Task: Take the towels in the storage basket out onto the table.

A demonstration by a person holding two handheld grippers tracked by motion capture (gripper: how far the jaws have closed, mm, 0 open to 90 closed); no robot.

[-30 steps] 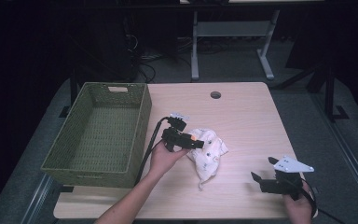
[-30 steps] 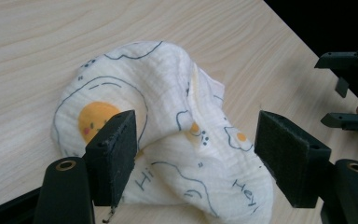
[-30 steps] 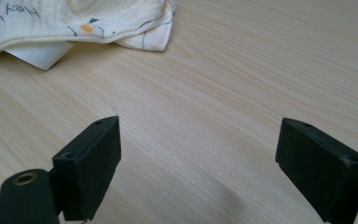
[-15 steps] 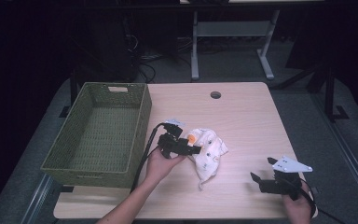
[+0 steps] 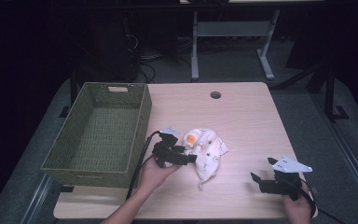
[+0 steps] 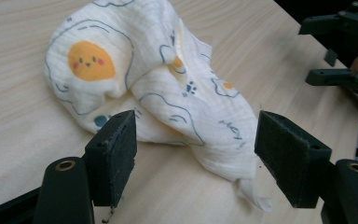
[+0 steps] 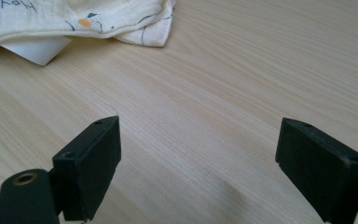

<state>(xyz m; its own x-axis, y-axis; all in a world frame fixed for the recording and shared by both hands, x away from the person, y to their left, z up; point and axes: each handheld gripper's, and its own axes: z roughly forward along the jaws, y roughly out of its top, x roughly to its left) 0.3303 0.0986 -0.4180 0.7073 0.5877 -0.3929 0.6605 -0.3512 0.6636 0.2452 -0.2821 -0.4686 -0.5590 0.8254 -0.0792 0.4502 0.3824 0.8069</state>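
Observation:
A crumpled white cloth (image 5: 207, 148) printed with little egg faces lies mid-table. My left gripper (image 5: 190, 157) sits at its left side, pointing at it, open. In the left gripper view the cloth (image 6: 168, 88) lies just ahead of the gripper (image 6: 198, 135), its near fold between the two pads without being pinched. My right gripper (image 5: 262, 173) rests open near the front right of the table, apart from the cloth. In the right gripper view this gripper (image 7: 198, 135) has bare wood between its pads, and the cloth's edge (image 7: 98, 16) lies farther off at the top left.
A green woven basket (image 5: 140, 126) stands empty at the table's left, close beside my left hand. A round cable hole (image 5: 215, 94) sits near the far edge. A white tag (image 7: 37, 49) pokes out from under the cloth. The wooden table (image 5: 247, 126) is bare at right.
My left gripper has slid toward the near edge, from the cloth's upper left down along its left side. The cloth and the right gripper have stayed put.

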